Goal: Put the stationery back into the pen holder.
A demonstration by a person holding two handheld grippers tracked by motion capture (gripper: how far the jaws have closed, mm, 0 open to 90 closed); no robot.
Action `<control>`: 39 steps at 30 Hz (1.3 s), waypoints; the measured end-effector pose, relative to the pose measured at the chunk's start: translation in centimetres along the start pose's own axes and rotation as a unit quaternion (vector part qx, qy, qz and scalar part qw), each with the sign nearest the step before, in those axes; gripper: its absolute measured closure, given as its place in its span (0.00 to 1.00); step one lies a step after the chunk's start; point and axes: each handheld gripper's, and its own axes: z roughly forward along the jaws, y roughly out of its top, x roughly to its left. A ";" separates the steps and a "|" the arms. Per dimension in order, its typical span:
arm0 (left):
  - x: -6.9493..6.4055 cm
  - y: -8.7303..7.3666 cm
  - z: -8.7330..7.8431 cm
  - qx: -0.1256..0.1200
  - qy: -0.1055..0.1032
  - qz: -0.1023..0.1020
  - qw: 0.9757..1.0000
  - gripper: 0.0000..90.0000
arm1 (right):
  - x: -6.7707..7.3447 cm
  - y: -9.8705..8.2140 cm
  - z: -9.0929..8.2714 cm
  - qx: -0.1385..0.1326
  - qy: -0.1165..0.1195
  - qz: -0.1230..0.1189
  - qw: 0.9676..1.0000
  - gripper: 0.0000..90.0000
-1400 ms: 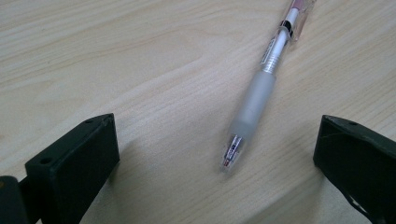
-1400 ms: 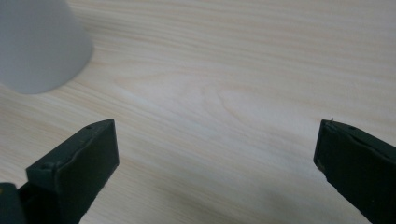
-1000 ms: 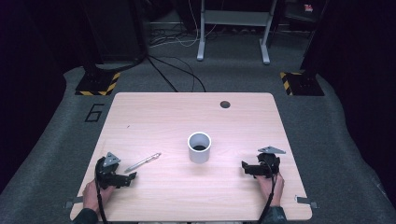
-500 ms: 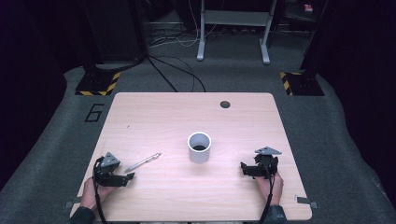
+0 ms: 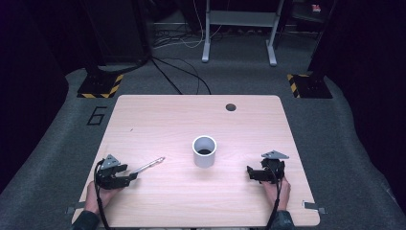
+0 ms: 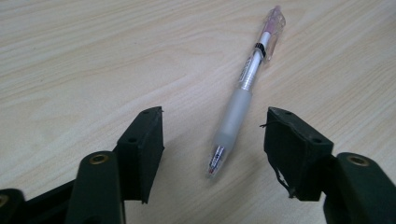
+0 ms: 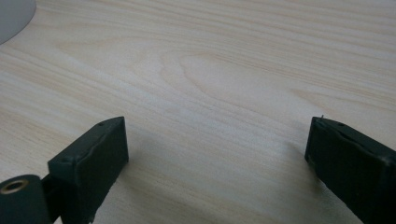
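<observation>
A clear pen (image 6: 243, 88) with a frosted grip lies flat on the wooden table (image 5: 158, 124), seen as a thin pale stick (image 5: 148, 165) in the high view. My left gripper (image 6: 214, 116) rests on the table with the pen's tip end between its jaws. The jaws have just been closing, but the pads stand off the pen on both sides. A white cup (image 5: 204, 151) stands upright mid-table. My right gripper (image 7: 217, 140) lies near the table's right side (image 5: 250, 172), open wide over bare wood.
The cup's rim (image 7: 11, 14) shows at the top left of the right gripper view. A dark round hole (image 5: 231, 107) sits near the table's far edge. Cables and black-and-yellow floor blocks (image 5: 100, 86) lie beyond the table.
The left gripper's jaws have drawn closer together around the pen's near end. Both hands, the pen and the cup have stayed where they were.
</observation>
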 end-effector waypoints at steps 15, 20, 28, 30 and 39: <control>0.3 1.2 0.0 0.028 -0.022 0.034 0.999 0.60 | 0.0 0.0 0.0 -0.005 -0.001 0.001 1.000 0.08; 0.3 1.0 0.1 0.030 -0.024 0.035 0.999 0.63 | 0.0 0.0 0.0 -0.005 -0.001 0.001 1.000 0.08; 0.2 0.8 0.4 0.033 -0.034 0.035 0.998 0.73 | 0.0 0.0 0.0 -0.006 -0.004 0.001 1.000 0.10; 0.3 0.8 0.4 0.035 -0.035 0.034 0.998 0.75 | 0.0 0.0 0.0 -0.006 -0.004 0.001 1.000 0.10; 0.3 -0.3 0.3 -0.004 -0.028 0.021 0.999 0.87 | -0.1 0.0 -0.1 -0.005 -0.005 0.000 1.000 0.11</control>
